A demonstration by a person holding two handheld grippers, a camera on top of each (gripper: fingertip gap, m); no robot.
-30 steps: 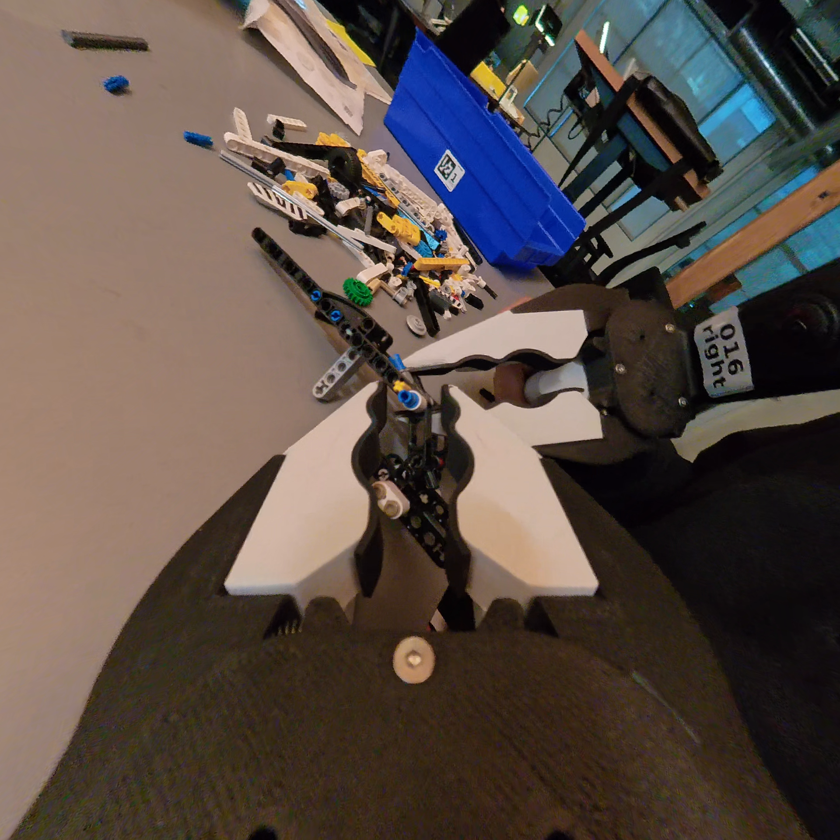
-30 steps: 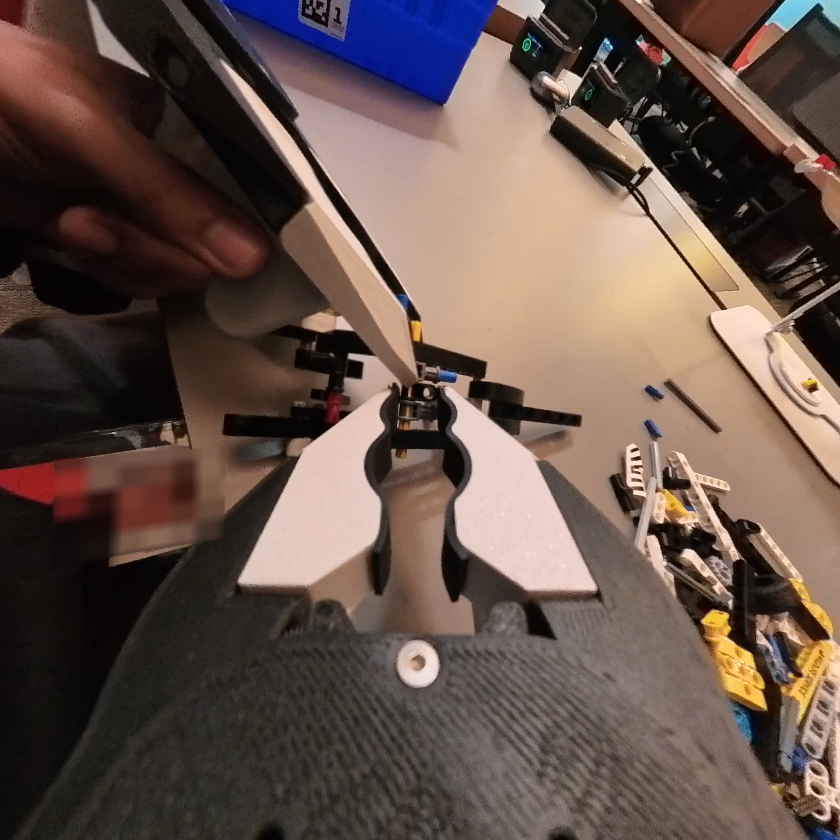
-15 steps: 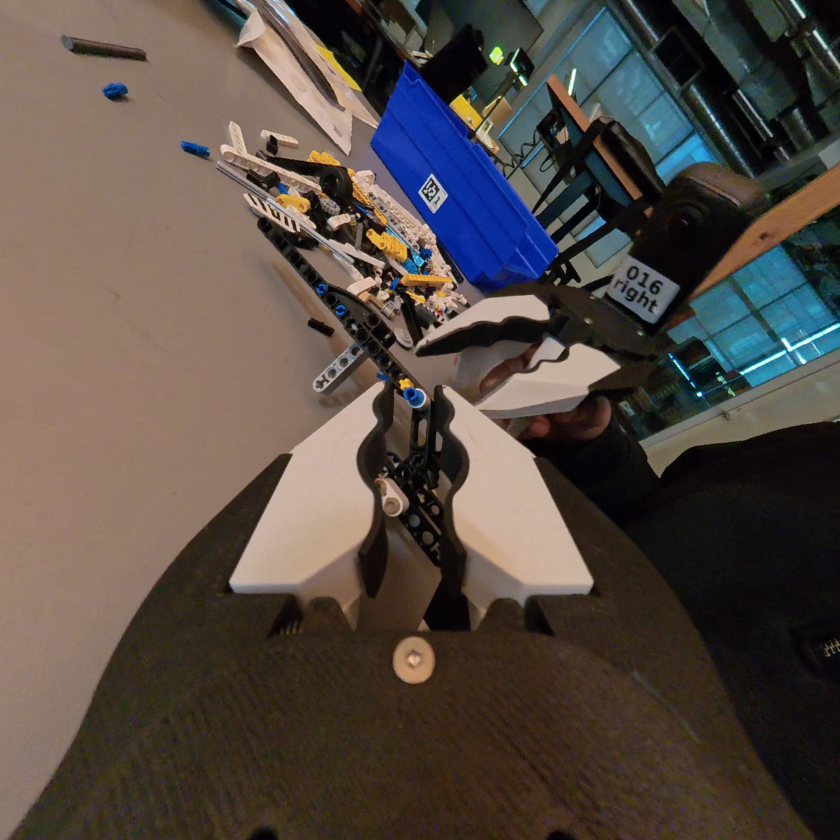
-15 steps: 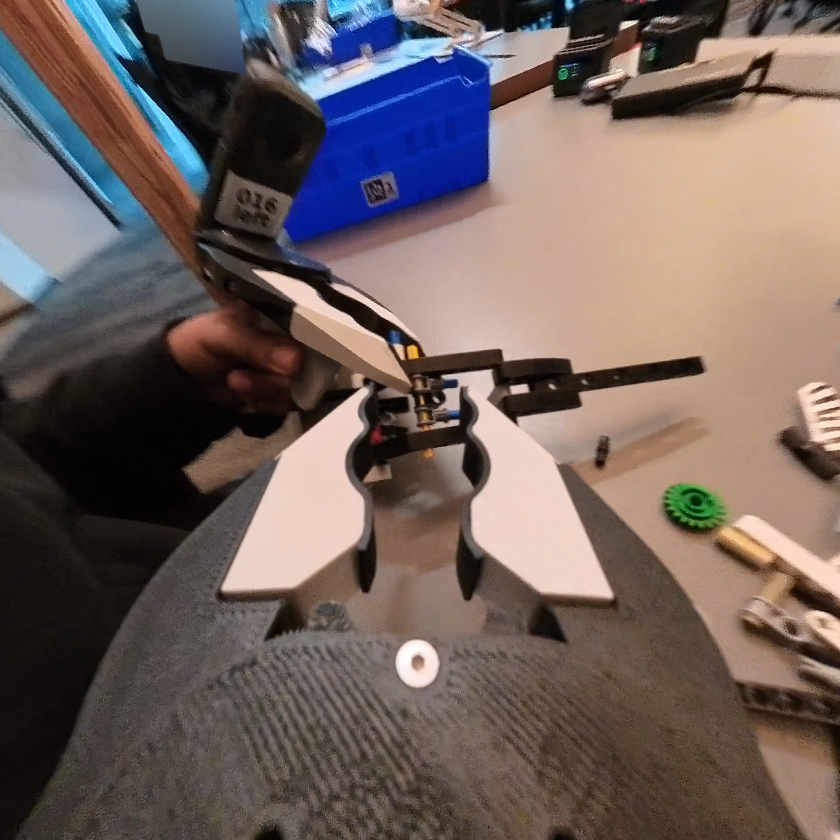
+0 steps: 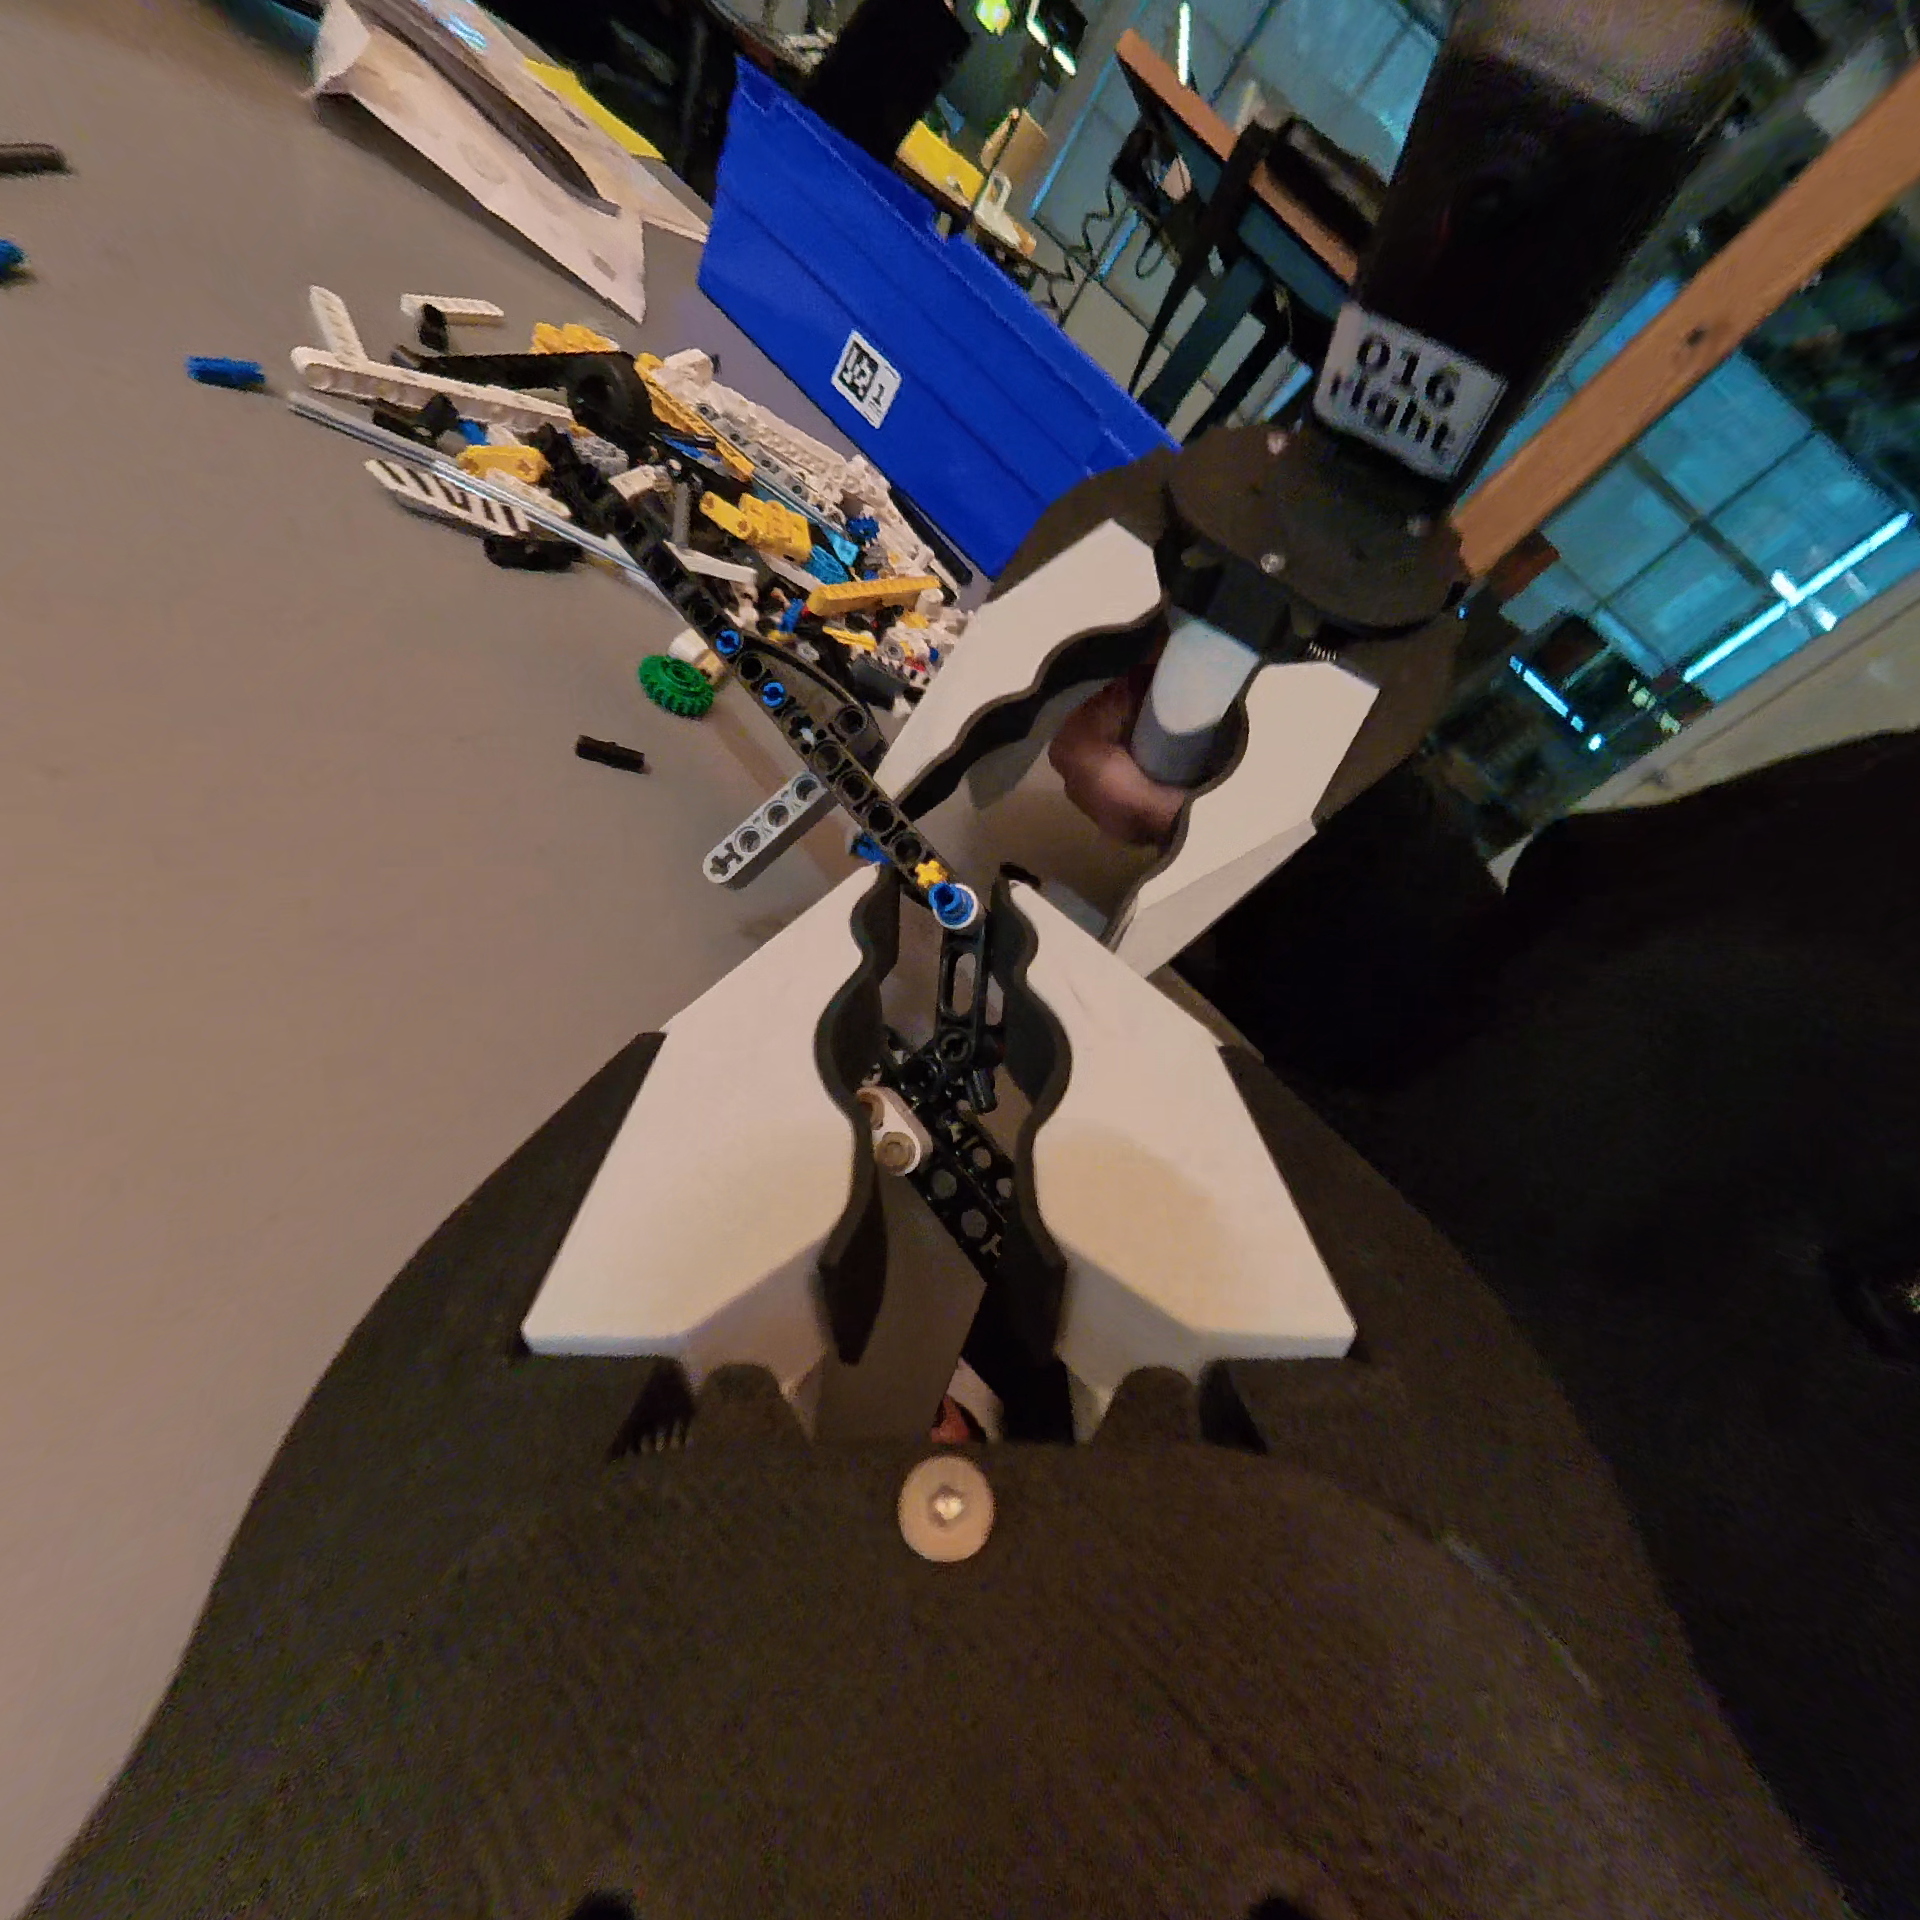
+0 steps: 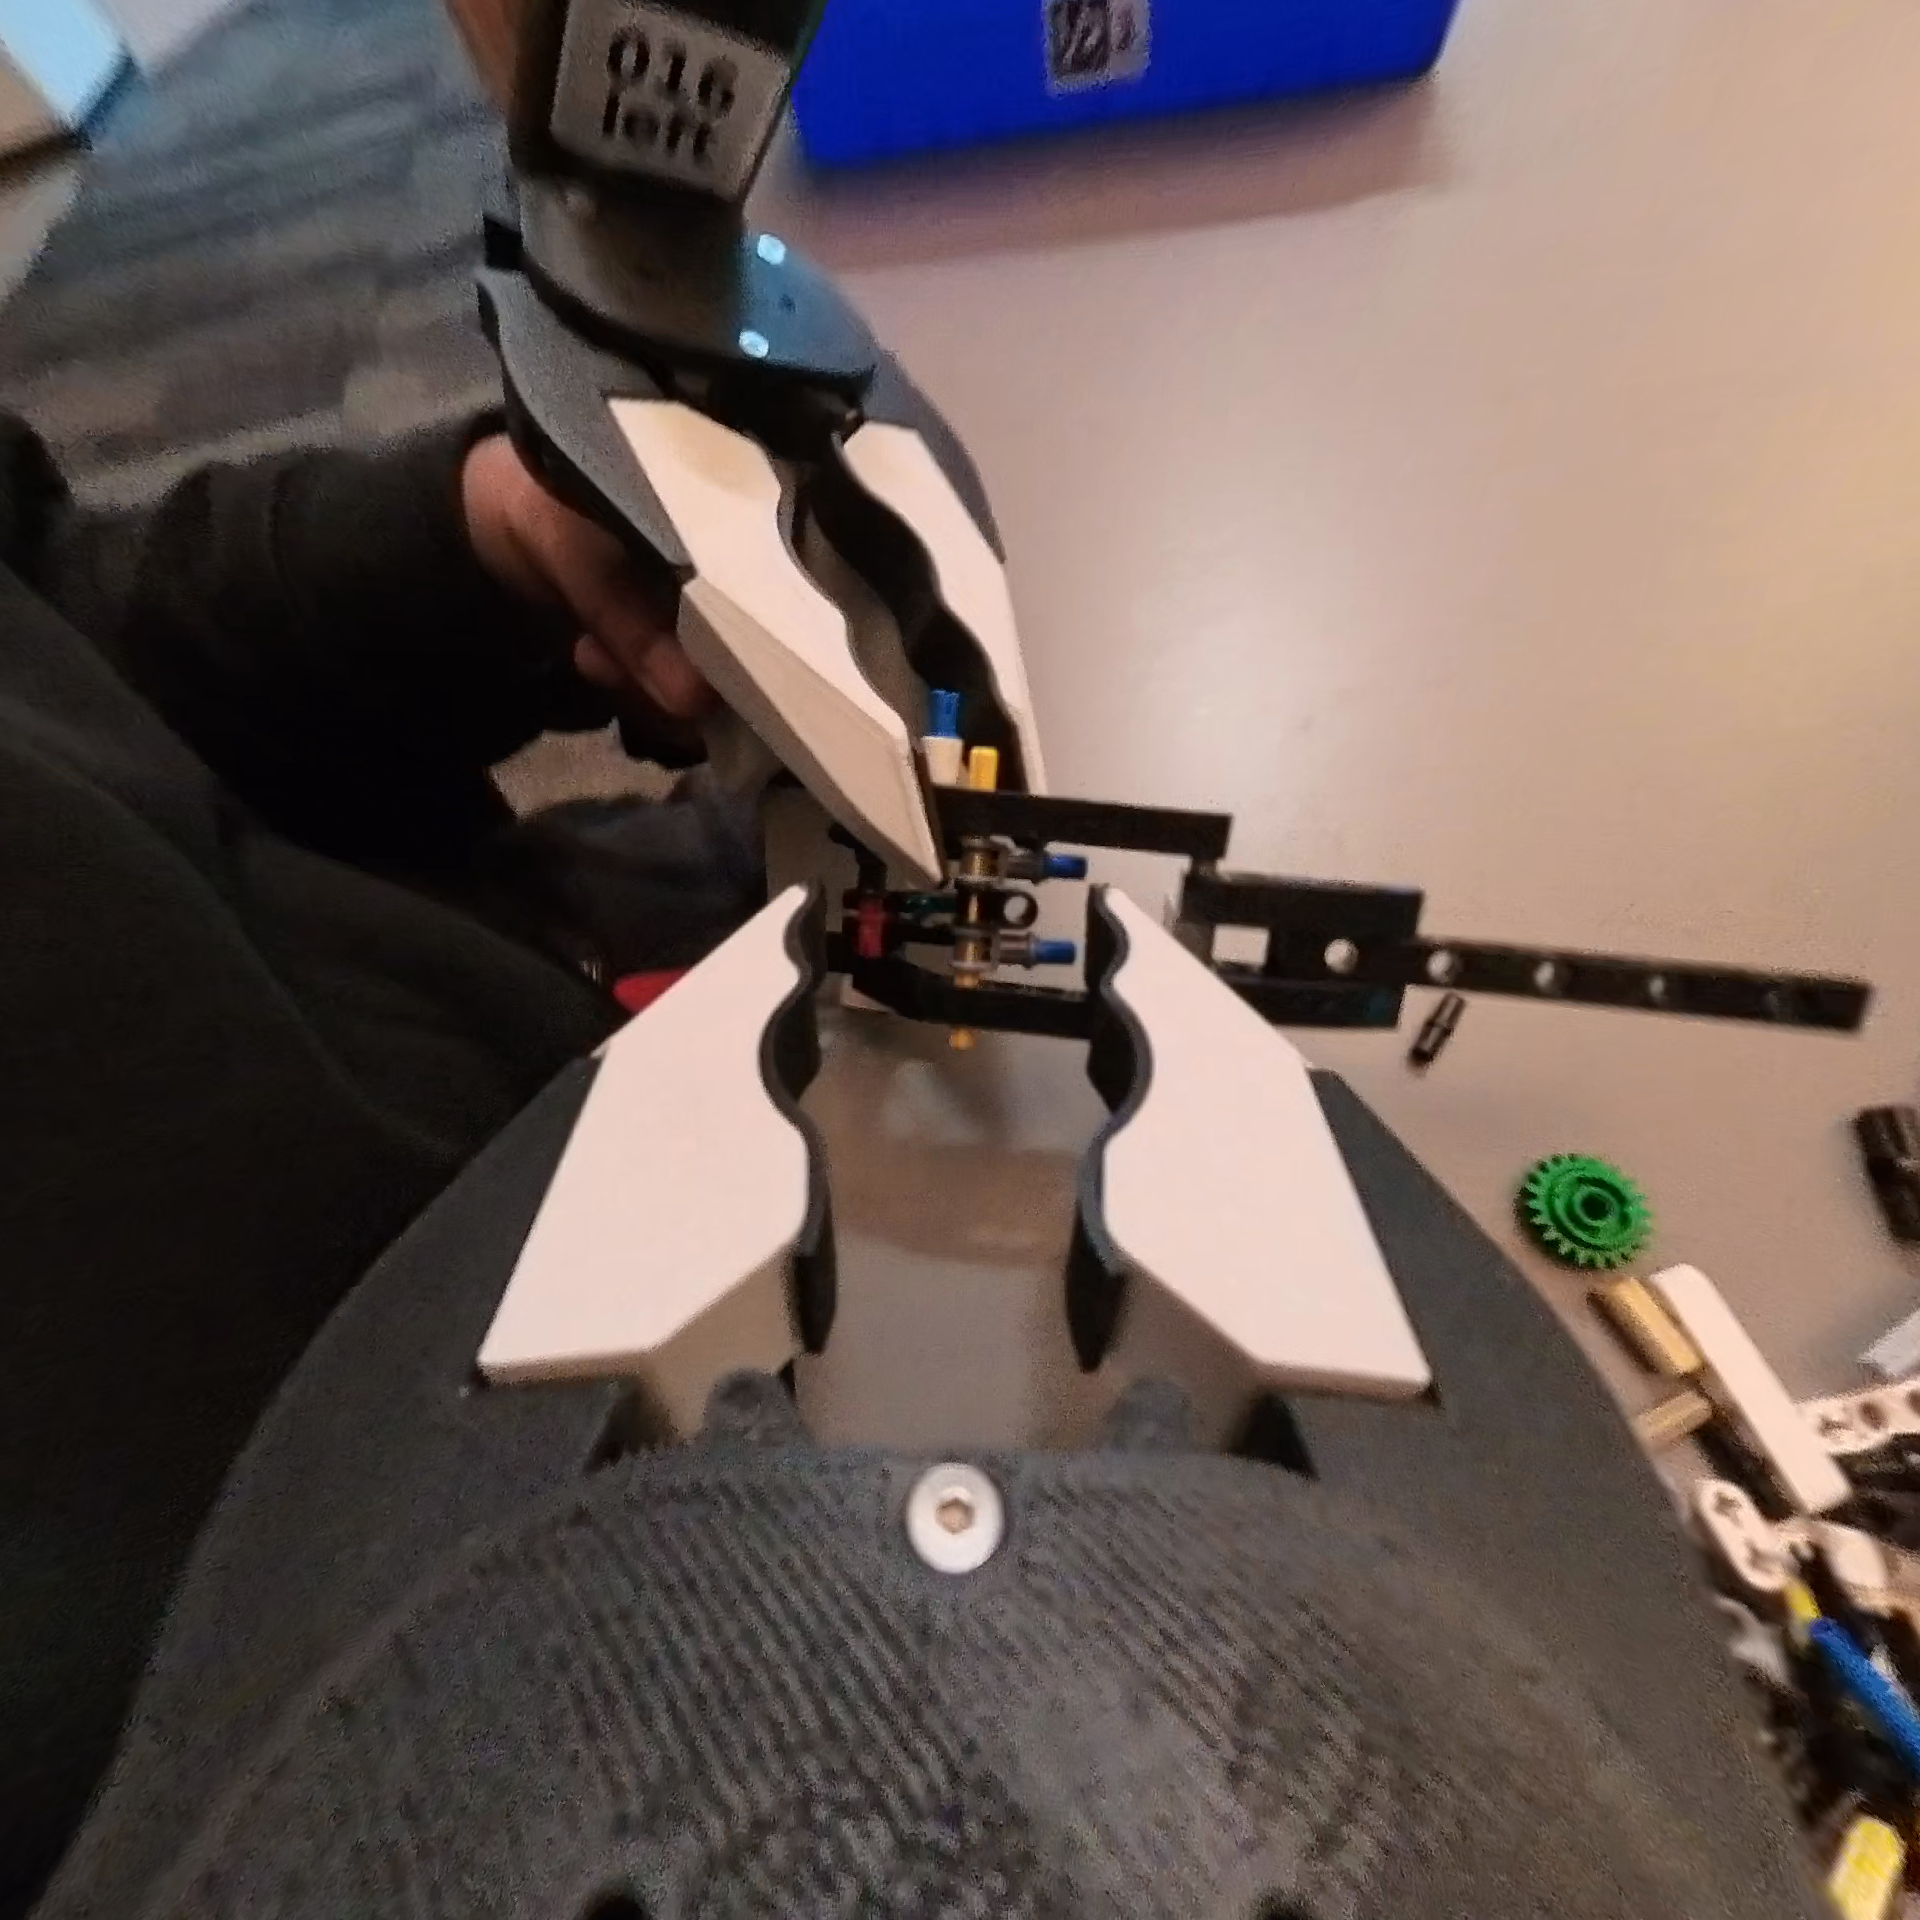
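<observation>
My left gripper (image 5: 940,904) is shut on a black brick assembly (image 5: 961,997) with blue, yellow and white pins, held above the grey table (image 5: 208,935). A long black beam (image 5: 790,717) of the assembly sticks out past my fingertips. In the right wrist view the left gripper (image 6: 987,821) comes down from above and holds the same assembly (image 6: 1299,935). My right gripper (image 6: 951,904) is open wide, its fingertips on either side of the assembly's near end without pressing on it. It also shows open in the left wrist view (image 5: 1018,868).
A pile of white, yellow, black and blue bricks (image 5: 675,488) lies on the table with a blue bin (image 5: 914,343) behind it. A green gear (image 6: 1584,1210), a small black pin (image 6: 1434,1029) and a grey beam (image 5: 764,831) lie loose. Paper sheets (image 5: 499,135) lie far back. Less than 4 cm separates the two grippers' tips. The green gear (image 6: 1584,1210) lies around 11 centimetres away from my right fingertips. It is also in sight in the left wrist view (image 5: 684,683).
My right gripper's jaws, nearly closed at the assembly a second ago, have spread wide and let go. My left gripper stays shut on the assembly; both hands shifted and turned.
</observation>
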